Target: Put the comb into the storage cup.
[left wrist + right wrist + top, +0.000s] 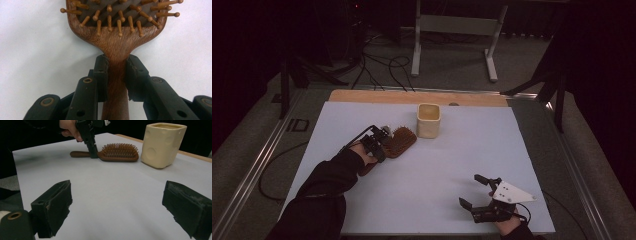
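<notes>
The left gripper pinches the handle of the wooden hairbrush, which lies bristles up on the white mat just beside the cream cup; well apart from the cup, the right gripper rests with jaws spread

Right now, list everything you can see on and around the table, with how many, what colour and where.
brush: one, brown wood, bristles up, flat on the sheet, left of the cup
cup: one, cream, upright, far middle of the sheet
sheet: one, white, covers the table
table: one, wooden edge at the far side
cables: several, black, floor beyond
left gripper: black, jaws pressed on the brush handle
right gripper: black, jaws wide apart, near right
</notes>
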Demonstrator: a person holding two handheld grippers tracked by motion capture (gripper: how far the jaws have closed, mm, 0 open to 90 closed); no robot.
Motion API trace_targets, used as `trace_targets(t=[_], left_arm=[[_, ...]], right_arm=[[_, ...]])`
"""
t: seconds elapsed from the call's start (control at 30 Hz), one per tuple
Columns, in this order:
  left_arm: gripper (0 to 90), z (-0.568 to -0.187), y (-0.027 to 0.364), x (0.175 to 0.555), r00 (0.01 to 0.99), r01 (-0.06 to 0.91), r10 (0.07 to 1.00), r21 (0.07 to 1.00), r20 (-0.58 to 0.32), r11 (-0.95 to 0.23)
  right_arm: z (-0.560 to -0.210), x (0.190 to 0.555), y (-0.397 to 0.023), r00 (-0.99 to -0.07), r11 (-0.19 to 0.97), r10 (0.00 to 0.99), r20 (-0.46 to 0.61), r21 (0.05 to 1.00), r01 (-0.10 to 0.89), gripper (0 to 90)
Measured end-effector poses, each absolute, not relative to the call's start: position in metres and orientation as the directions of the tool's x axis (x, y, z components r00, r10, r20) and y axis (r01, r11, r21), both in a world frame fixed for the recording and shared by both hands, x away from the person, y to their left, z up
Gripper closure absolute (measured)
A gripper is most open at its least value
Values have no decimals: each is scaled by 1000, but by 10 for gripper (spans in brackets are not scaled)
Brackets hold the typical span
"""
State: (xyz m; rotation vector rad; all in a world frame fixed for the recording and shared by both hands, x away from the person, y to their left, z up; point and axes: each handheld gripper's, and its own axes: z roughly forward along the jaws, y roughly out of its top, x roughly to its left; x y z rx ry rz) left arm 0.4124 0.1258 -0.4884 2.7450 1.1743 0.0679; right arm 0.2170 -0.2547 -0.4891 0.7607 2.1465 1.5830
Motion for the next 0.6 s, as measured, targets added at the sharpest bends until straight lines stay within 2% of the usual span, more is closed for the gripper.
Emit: trace_targets(t=[0.6], left_arm=[[741,-491,150,394,664,712,744,368,-76,-598]], right_arm=[[-489,218,-256,-784,224,621,26,952,209,87]])
